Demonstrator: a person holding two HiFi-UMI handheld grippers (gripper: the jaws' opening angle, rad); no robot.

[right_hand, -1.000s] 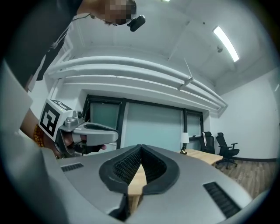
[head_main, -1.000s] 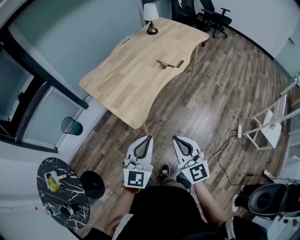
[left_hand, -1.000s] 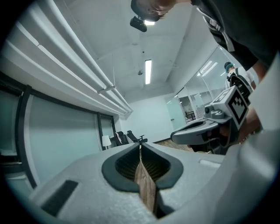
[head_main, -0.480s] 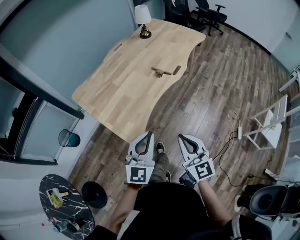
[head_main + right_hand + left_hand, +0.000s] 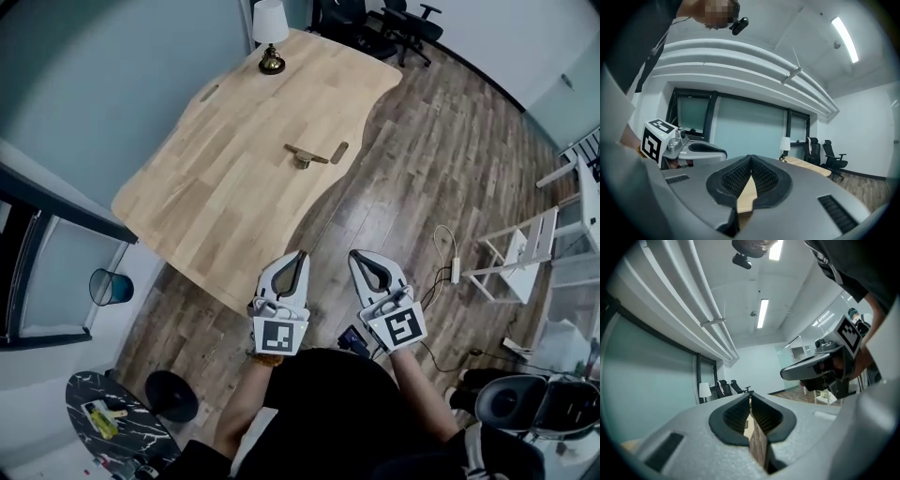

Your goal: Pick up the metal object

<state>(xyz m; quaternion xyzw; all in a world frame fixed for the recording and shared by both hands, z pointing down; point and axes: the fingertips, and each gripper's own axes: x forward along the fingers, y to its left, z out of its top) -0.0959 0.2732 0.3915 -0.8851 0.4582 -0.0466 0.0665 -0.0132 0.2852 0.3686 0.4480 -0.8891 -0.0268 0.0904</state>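
The metal object, a brass-coloured T-shaped piece, lies near the right edge of the light wooden table, with a short brown piece beside it. Both grippers are held side by side in front of the person, over the wooden floor, well short of the object. My left gripper is shut with nothing between its jaws. My right gripper is shut and empty too. In the gripper views the table shows only as a strip beyond the closed jaws; the metal object is hidden there.
A white-shaded lamp stands at the table's far end, with office chairs behind it. On the right stands a white rack, with a cable lying on the floor. A bin, a black stool and a marble side table are at the left.
The person has stepped toward the table, which now reaches nearer the grippers in the head view. Both grippers have stayed shut and side by side.
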